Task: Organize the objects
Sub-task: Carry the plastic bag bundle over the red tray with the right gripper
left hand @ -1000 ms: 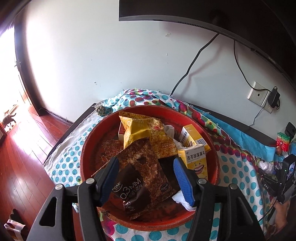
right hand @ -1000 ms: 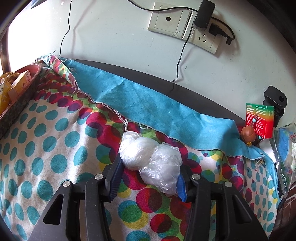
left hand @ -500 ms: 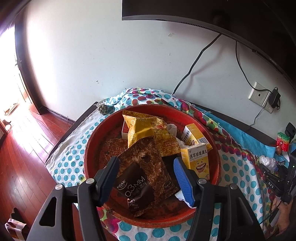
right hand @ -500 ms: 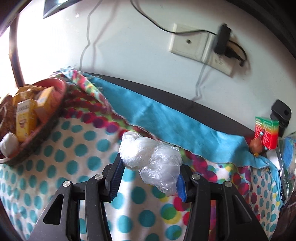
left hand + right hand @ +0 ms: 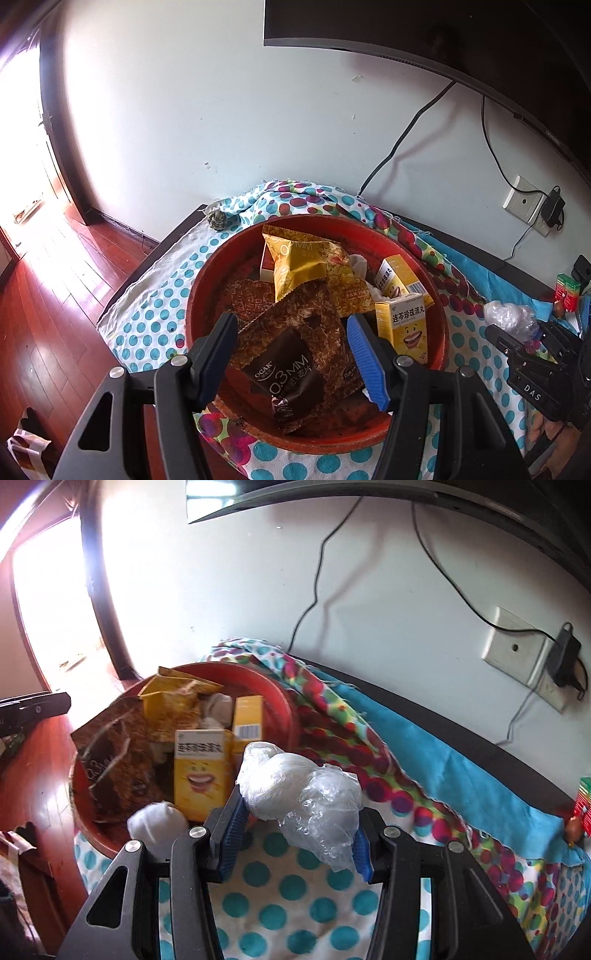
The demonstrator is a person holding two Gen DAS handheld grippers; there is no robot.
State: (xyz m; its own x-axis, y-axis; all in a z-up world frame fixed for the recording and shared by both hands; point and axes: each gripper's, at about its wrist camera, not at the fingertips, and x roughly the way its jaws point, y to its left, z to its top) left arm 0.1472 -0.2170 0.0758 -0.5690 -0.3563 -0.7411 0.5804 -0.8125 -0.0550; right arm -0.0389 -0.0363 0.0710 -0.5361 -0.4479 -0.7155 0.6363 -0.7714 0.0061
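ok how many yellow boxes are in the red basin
2. One yellow box stands upright at the red basin's right side; the other leans just behind it. More could be hidden beneath the snack packets.

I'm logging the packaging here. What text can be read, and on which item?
"OCAK" and "0.3MM": dark brown snack packet.
"MM": yellow snack packet.
"连芩珠滴丸": front yellow box.
"DAS": right tool.
Green box print and the barcode digits: too small to read.

Both grippers [image 5: 291, 354] [image 5: 295, 834] have black frames, silver screws, blue-padded jaws.
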